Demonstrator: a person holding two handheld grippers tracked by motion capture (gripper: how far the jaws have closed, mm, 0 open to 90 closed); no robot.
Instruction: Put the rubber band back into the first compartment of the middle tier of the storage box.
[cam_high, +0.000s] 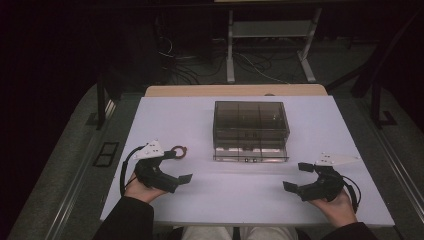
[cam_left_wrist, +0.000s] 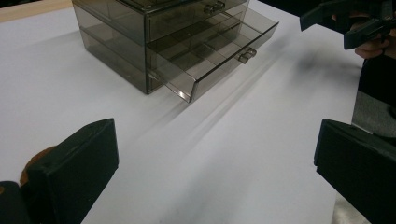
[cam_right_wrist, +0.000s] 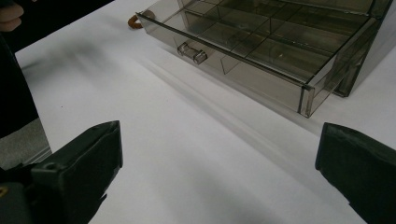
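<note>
A smoky clear drawer box (cam_high: 250, 117) stands at the middle of the white table (cam_high: 165, 120). Its bottom drawer (cam_high: 250, 154) is pulled out toward me, and its divided compartments (cam_right_wrist: 261, 44) look empty. The drawer's small handle (cam_left_wrist: 247, 55) faces the front. A brown ring (cam_high: 180, 151) lies flat left of the box, beside the far jaw of my left gripper (cam_high: 179, 166). That gripper is open with bare table between its jaws (cam_left_wrist: 215, 172). My right gripper (cam_high: 297, 177) is open too, right of the drawer and holding nothing (cam_right_wrist: 219, 168).
A wooden board (cam_high: 235, 90) runs along the table's far edge. Beyond it are metal frame legs (cam_high: 230, 60) and cables on a dark floor. White table surface lies between the grippers and the drawer front. The table's front edge is close to both hands.
</note>
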